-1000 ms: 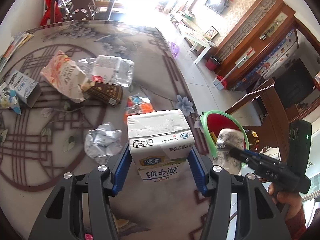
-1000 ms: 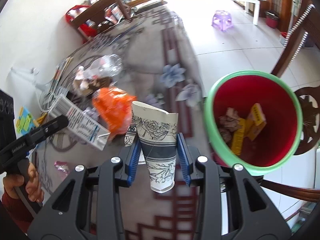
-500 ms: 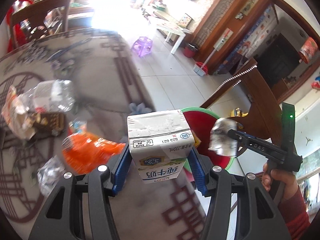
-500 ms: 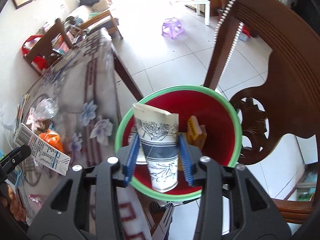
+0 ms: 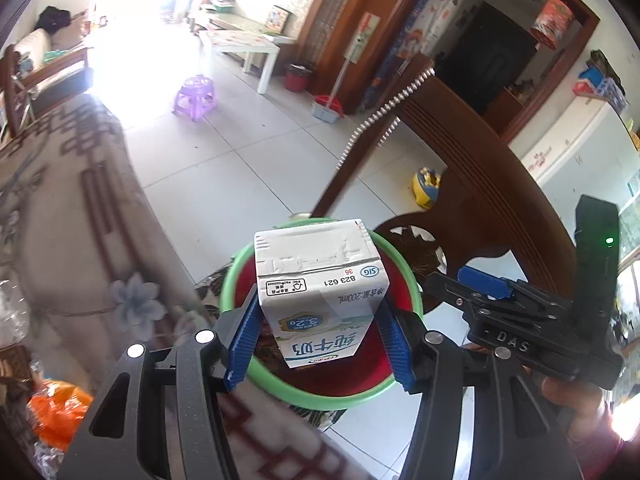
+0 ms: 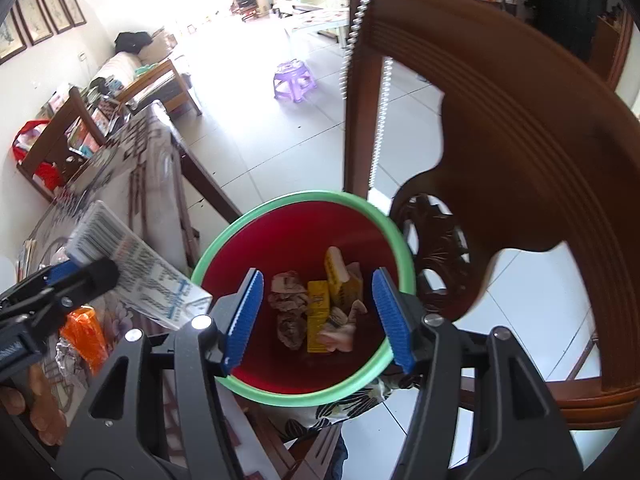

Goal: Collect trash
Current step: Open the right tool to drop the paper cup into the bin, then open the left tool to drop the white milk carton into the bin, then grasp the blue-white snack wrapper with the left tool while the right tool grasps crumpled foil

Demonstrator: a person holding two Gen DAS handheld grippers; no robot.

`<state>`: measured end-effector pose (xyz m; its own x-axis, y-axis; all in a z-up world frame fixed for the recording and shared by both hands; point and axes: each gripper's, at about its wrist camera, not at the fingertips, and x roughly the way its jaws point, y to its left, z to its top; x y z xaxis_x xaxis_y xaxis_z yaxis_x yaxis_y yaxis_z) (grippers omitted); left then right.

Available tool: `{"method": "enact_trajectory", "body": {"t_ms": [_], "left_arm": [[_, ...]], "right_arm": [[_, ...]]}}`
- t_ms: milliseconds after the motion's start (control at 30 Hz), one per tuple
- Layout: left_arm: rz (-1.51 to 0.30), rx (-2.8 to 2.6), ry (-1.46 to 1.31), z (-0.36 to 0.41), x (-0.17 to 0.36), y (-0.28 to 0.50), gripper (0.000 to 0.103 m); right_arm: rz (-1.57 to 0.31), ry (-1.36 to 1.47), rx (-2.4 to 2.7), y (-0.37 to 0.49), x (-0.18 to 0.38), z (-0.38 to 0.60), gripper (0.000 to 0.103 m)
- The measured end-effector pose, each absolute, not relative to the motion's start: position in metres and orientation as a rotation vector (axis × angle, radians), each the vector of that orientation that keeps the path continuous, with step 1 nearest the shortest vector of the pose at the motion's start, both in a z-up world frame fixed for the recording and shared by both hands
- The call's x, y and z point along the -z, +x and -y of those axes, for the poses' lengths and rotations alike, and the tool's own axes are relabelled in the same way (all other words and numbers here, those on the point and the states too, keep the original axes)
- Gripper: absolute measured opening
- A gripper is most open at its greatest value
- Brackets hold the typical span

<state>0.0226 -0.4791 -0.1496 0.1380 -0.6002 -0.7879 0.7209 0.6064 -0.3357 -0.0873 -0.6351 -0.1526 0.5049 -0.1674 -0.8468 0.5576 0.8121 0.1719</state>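
My left gripper (image 5: 320, 312) is shut on a white milk carton (image 5: 316, 280) and holds it above the red bin with a green rim (image 5: 236, 268). In the right wrist view the same carton (image 6: 136, 272) hangs at the left in the left gripper (image 6: 80, 280), beside the bin's rim (image 6: 304, 196). Over the bin's mouth my right gripper (image 6: 316, 280) has its jaws opening, with nothing between the blue pads. Crumpled paper (image 6: 288, 300) and yellow boxes (image 6: 318, 316) lie at the bottom of the bin. The right gripper (image 5: 452, 286) also shows at the bin's right side.
A dark wooden chair (image 6: 520, 140) rises right behind the bin. The patterned table (image 5: 60, 220) lies to the left, with an orange wrapper (image 5: 56, 408) and foil (image 6: 66, 350) near its edge. A purple stool (image 5: 195, 98) stands on the tiled floor.
Both grippers swung from over the table to over the bin. The right jaws spread, and the paper cup they held is no longer between them. The left still grips the carton.
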Motion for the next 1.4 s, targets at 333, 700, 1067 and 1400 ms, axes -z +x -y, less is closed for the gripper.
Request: {"method": "enact_trajectory", "body": {"t_ms": [333, 700, 1067, 1400], "left_arm": [[-1.047, 0.986, 0.196, 0.502, 0.150, 0.013, 0.061], [-0.972, 0.928, 0.129, 0.450, 0.114, 0.011, 0.065], [-0.934, 0.733, -0.019, 0.332, 0.101, 0.003, 0.065], [-0.976, 0.547, -0.152, 0.217, 0.120, 0.010, 0.065]], "right_arm": [[-0.950, 0.479, 0.504, -0.115, 0.150, 0.638, 0.056], [-0.941, 0.436, 0.442, -0.109, 0.139, 0.612, 0.057], [-0.962, 0.367, 0.352, -0.091, 0.133, 0.554, 0.057], [-0.988, 0.307, 0.258, -0.065, 0.129, 0.478, 0.057]]}}
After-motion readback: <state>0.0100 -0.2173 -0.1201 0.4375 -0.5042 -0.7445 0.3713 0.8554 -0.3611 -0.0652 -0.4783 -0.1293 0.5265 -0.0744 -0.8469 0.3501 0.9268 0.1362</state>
